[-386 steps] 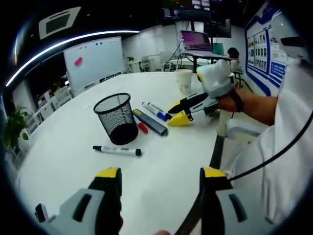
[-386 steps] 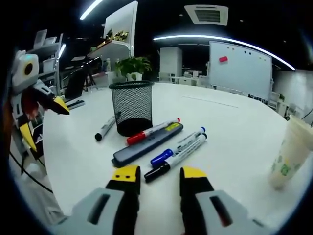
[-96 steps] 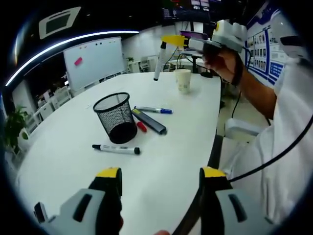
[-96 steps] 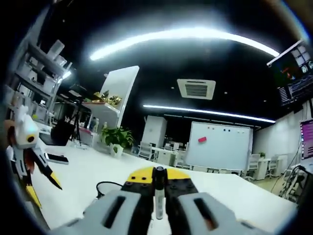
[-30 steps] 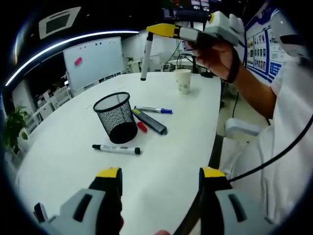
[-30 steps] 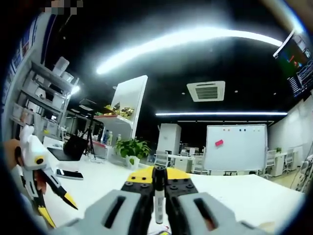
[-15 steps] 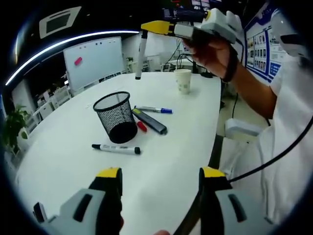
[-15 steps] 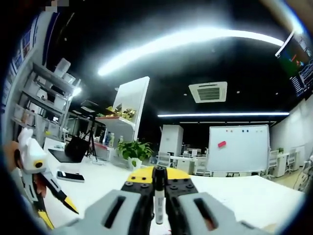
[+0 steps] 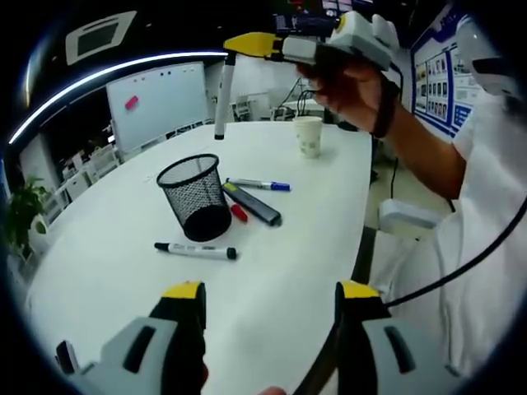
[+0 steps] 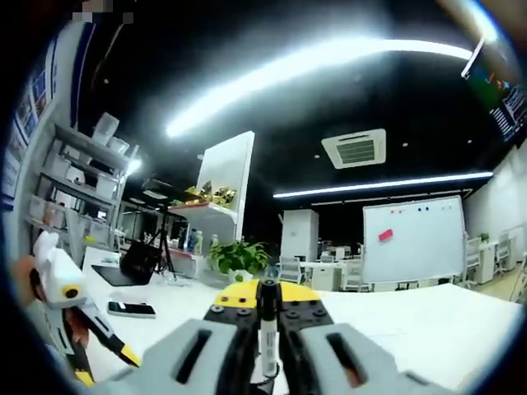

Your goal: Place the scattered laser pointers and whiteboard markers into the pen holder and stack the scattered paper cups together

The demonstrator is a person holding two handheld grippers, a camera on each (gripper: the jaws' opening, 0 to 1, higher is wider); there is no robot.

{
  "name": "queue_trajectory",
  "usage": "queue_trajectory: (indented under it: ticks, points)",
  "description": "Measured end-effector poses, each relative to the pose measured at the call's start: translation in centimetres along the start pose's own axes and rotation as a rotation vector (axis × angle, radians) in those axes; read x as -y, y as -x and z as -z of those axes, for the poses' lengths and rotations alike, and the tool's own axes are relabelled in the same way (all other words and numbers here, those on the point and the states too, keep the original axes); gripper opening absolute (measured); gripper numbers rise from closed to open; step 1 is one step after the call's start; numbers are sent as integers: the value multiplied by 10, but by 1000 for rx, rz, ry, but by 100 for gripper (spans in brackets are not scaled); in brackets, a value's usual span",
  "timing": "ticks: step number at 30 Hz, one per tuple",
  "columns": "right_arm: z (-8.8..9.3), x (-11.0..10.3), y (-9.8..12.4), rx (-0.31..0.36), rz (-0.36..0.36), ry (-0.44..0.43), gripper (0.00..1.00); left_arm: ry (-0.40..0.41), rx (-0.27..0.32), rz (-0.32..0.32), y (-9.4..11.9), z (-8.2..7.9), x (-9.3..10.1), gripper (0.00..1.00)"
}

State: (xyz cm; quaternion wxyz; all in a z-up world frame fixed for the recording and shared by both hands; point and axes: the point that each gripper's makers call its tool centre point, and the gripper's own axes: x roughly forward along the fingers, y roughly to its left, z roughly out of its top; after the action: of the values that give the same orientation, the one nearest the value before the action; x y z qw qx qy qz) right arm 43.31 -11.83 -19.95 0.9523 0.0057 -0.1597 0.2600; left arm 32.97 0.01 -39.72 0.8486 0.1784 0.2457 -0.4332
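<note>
- The right gripper (image 9: 247, 43), raised high over the white worktop (image 9: 272, 263), is clamped on the cap end of a white-barrelled whiteboard marker (image 9: 221, 95) that hangs straight down from its yellow tips, above and a little beyond the black mesh pen holder (image 9: 196, 197).
- In the right gripper view the same marker (image 10: 267, 329) stands pinched between the closed jaws, with the office ceiling lights beyond.
- The left gripper (image 9: 268, 300) waits low near the worktop's edge, jaws spread wide and holding nothing.
- Still lying loose: a black-capped marker (image 9: 196, 251) in front of the holder, a blue-capped marker (image 9: 258, 184) beyond it, and a dark flat laser pointer (image 9: 253, 205) with a red-tipped item (image 9: 239, 213) beside it, both touching or nearly touching the holder's base.
- A single paper cup (image 9: 309, 136) stands upright farther off, well apart from the pens.
- The marker looks light, rigid and smooth-sided, so a grip near one end should let it dangle plumb; the risk is a slip or a swing as it lowers.
- The holder looks light too, and a marker catching its rim could tip it, so a straight descent into the opening seems called for.
</note>
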Motion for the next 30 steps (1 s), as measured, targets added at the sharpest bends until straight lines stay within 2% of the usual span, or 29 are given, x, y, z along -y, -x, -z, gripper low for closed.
queue_trajectory:
  ticks: [2, 7, 30]
  points:
    - [0, -2, -2, 3, -14, -28, 8, -3, -3, 2, -1, 1, 0, 64]
    - [0, -7, -4, 15, -22, -32, 8, -3, 2, 3, 0, -1, 0, 64]
    - [23, -15, -13, -6, -35, -38, 8, -19, 3, 17, -4, -3, 1, 64]
